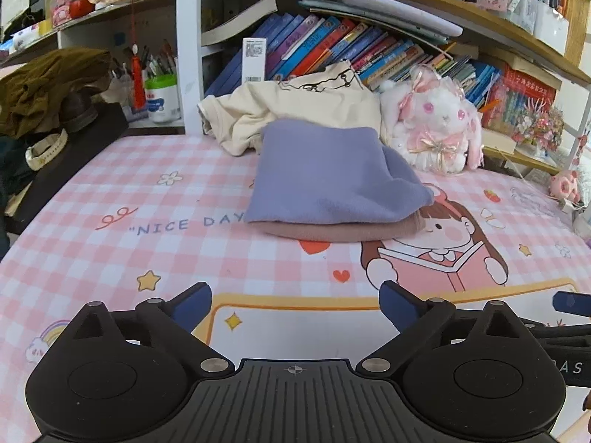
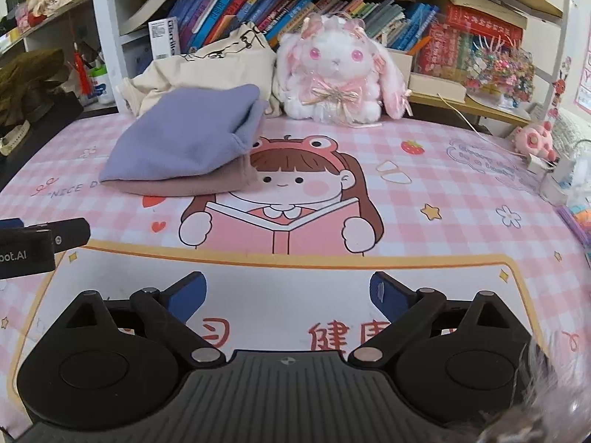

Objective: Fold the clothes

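Purple cloth (image 1: pixel 332 173), folded, lying atop a folded pink cloth (image 1: pixel 332 232) (only its front edge showing) on the checked mat (image 1: pixel 110 251). Behind both, a crumpled cream garment (image 1: pixel 295 107) against the books (image 1: pixel 332 44), beside a plush rabbit (image 1: pixel 436 125). Left gripper (image 1: pixel 295 302) and right gripper (image 2: pixel 288 291) spread wide, holding nothing, hovering well short of the stack.
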Demonstrator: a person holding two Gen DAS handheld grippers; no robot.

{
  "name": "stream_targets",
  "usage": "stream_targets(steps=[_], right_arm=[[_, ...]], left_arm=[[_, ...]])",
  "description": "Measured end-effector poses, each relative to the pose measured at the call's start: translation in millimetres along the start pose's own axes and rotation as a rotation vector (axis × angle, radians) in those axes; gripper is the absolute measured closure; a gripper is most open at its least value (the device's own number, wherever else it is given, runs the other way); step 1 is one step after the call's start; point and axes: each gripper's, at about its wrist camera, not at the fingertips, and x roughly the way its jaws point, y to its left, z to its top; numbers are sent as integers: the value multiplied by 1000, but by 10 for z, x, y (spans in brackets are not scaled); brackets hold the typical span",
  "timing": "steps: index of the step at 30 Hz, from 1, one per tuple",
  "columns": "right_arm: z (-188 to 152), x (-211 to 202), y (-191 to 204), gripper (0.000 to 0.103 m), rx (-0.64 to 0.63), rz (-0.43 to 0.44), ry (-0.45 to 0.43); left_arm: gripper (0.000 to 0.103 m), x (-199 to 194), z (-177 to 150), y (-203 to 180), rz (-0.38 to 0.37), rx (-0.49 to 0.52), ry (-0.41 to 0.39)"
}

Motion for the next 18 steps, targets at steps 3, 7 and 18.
stream_targets(steps=[3, 7, 18], right_arm=[[-16, -21, 1, 5, 1, 0, 2], [-38, -39, 29, 5, -10, 9, 8], [-44, -37, 41, 5, -7, 13, 20]], left_arm=[[3, -30, -17, -10, 24, -3, -4], [2, -52, -37, -27, 53, 7, 1], [1, -79, -36, -9, 36, -7, -1]])
